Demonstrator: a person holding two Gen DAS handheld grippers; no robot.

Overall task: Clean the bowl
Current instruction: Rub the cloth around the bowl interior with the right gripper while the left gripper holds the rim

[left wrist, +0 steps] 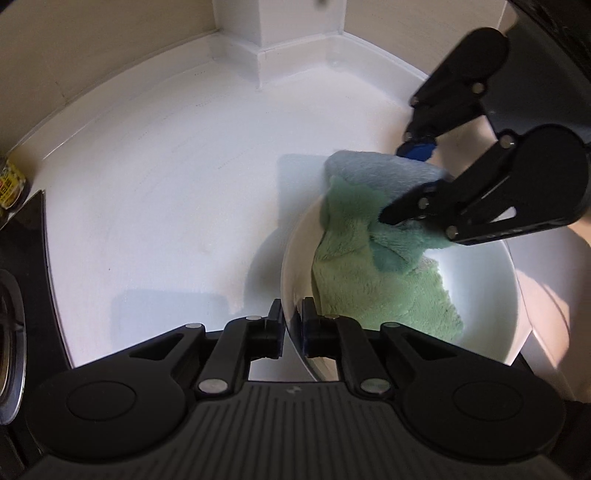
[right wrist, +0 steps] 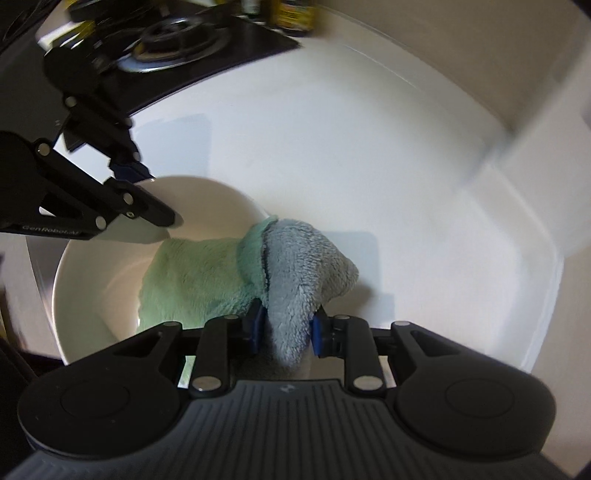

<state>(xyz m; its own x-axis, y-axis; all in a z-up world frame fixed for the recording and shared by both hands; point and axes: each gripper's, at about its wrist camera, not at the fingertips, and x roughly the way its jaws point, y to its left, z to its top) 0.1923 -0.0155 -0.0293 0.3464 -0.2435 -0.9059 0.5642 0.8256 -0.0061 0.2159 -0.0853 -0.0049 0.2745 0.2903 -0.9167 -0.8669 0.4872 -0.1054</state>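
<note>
A white bowl [left wrist: 491,295] stands on the white counter. My left gripper [left wrist: 292,325] is shut on the bowl's near rim, one finger inside and one outside. My right gripper [right wrist: 286,328] is shut on a fluffy green and grey-blue cloth [right wrist: 295,266]. The cloth's green part [left wrist: 369,273] lies inside the bowl against its wall; the grey part hangs over the rim. In the left wrist view the right gripper [left wrist: 402,184] comes in from the right over the bowl. In the right wrist view the bowl [right wrist: 96,266] is at the left, with the left gripper [right wrist: 147,192] on its far rim.
The white counter [left wrist: 166,184] runs to a low white backsplash and a corner post [left wrist: 273,33]. A black stove with a burner [right wrist: 177,40] lies beside the bowl. A yellow-labelled jar [left wrist: 9,184] stands by the stove's edge.
</note>
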